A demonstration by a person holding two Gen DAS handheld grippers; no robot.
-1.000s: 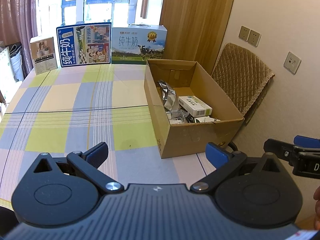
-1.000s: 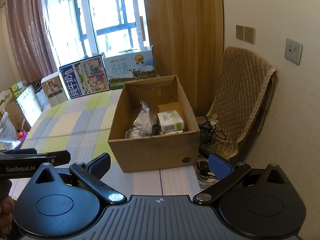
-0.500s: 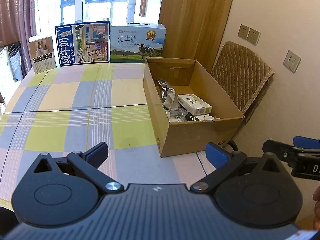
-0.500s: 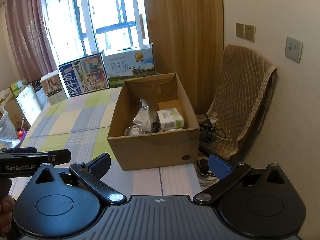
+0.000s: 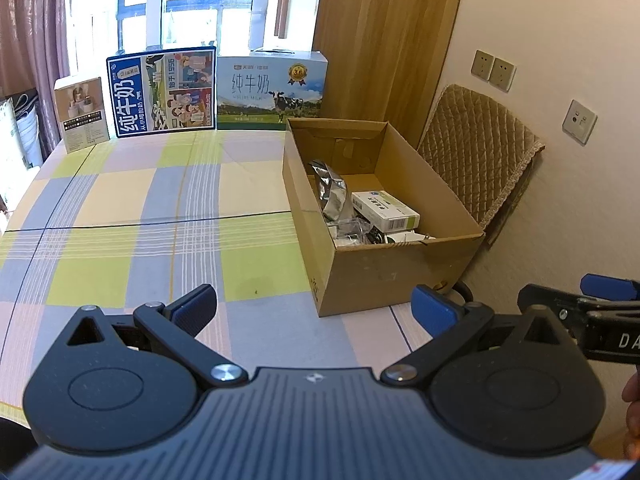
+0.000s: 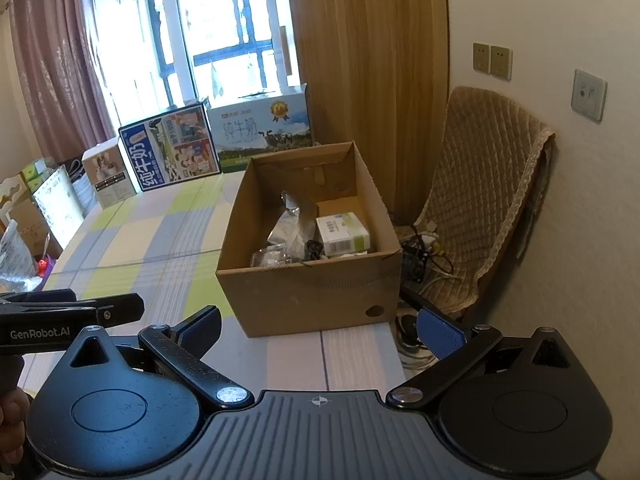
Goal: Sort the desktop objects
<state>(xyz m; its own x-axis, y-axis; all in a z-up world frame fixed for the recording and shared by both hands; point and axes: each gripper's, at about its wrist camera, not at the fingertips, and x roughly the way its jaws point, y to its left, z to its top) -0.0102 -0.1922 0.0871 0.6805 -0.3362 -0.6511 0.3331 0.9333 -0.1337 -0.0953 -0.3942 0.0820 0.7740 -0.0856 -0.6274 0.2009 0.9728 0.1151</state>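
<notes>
The cardboard box (image 5: 380,216) stands at the right edge of the table (image 5: 160,216), its flaps open upward so things can be dropped in from above; inside it lie a crumpled silver foil bag (image 5: 332,194), a white and green carton (image 5: 386,210) leaning on the heap, and some clear wrappers and dark cable near the front wall; these sorted objects are all in the box, and the checked cloth around it looks bare, so the sorting seems close to finished. Along the far edge, milk cartons (image 5: 272,90) and a small tan box (image 5: 82,114) stand upright against the window, apparently not part of the job. The left tongs (image 5: 314,310) hang released and empty above the near table, pointing at the box; the right tongs (image 6: 320,330) are likewise spread wide and hold nothing, level with them and just beside them, aimed at the box's front wall; both sit low and back from the box, as if at rest.
</notes>
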